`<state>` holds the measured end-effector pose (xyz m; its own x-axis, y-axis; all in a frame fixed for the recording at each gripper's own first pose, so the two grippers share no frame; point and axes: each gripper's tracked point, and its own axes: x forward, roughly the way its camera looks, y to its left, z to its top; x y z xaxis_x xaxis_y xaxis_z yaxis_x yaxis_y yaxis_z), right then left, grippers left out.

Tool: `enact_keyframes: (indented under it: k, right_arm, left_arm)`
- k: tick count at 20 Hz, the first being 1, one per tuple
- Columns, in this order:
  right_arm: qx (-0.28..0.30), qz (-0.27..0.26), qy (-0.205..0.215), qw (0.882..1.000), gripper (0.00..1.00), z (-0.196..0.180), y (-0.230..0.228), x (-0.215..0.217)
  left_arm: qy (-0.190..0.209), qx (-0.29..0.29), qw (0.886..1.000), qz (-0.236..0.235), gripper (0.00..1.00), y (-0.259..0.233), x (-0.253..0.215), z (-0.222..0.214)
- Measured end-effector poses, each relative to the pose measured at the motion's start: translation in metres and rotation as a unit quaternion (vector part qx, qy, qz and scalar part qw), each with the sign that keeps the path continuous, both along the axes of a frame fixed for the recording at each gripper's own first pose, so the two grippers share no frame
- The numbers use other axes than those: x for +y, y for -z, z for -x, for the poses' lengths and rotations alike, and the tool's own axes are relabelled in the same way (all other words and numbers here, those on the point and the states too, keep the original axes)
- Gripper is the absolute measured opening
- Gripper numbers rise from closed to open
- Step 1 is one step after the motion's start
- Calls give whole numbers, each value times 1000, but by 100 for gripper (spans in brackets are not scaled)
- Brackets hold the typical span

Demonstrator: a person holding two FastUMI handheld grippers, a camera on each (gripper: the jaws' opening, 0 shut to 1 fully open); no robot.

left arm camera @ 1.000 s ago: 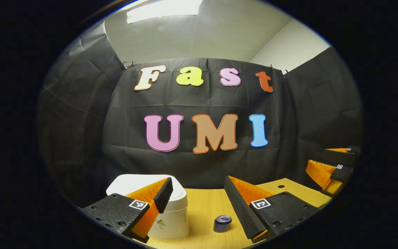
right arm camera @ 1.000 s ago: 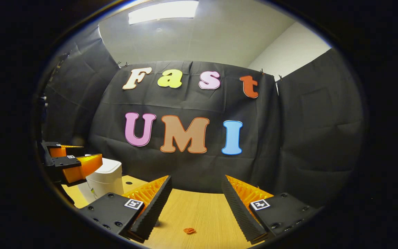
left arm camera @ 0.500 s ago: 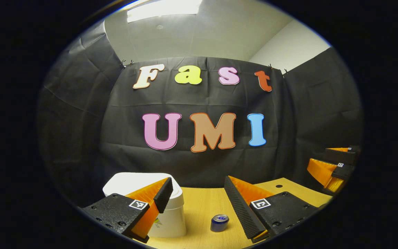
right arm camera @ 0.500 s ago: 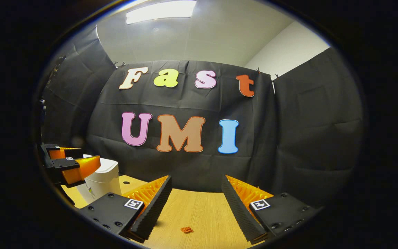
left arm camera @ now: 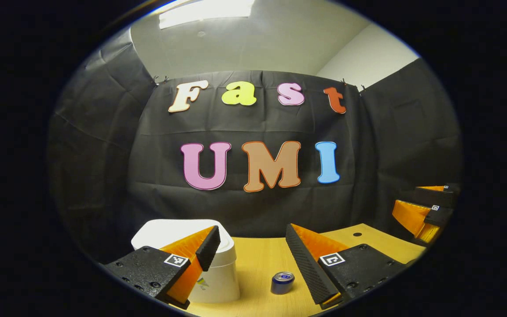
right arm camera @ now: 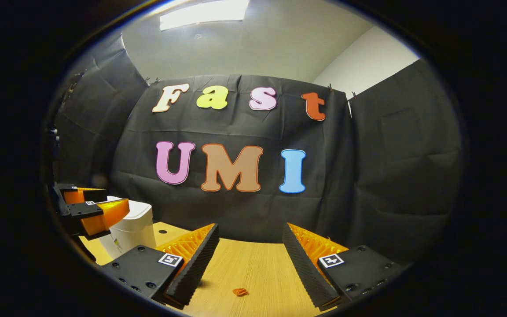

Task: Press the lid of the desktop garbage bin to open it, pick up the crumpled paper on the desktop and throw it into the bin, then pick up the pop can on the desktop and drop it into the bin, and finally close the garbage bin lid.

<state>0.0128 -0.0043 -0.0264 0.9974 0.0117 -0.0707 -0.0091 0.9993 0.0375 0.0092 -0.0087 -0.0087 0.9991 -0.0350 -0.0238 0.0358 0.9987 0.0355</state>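
In the left gripper view a white desktop bin (left arm camera: pixel 218 277) with its lid (left arm camera: pixel 165 229) down stands on the wooden table, partly behind my left finger. A blue pop can (left arm camera: pixel 282 282) stands upright to its right. My left gripper (left arm camera: pixel 253 253) is open above them, holding nothing. In the right gripper view my right gripper (right arm camera: pixel 249 253) is open and empty over the table. A small orange crumpled scrap (right arm camera: pixel 240 291) lies on the wood between its fingers, farther off. The bin (right arm camera: pixel 132 229) and the left gripper (right arm camera: pixel 90 207) appear at the left.
The wooden table (left arm camera: pixel 258 264) runs back to the black cloth wall. A small round hole (left arm camera: pixel 356 235) sits in the tabletop at the right rear. The right gripper (left arm camera: pixel 425 207) is at the far right edge of the left gripper view.
Both views have shifted slightly; the bin and can sit marginally lower-left in the left gripper view. Both grippers stay open and empty.
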Motion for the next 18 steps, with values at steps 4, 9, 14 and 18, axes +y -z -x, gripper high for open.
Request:
enact_keyframes:
  k: [4,9,14,18]
  right_arm:
    - [1,1,-4,1000,96,-1,0,4]
    - [0,-3,5,1000,96,-3,0,-2]
    - [3,-5,5,1000,96,-6,3,-2]
    - [3,3,1,1000,96,-5,2,0]
  left_arm:
    - [5,-10,1000,-11,92,-5,-2,-5]
    - [14,-17,1000,-18,92,-6,-9,-8]
    - [13,-17,1000,-19,93,-6,-7,-10]
    - [13,-18,1000,-19,98,-7,-6,-13]
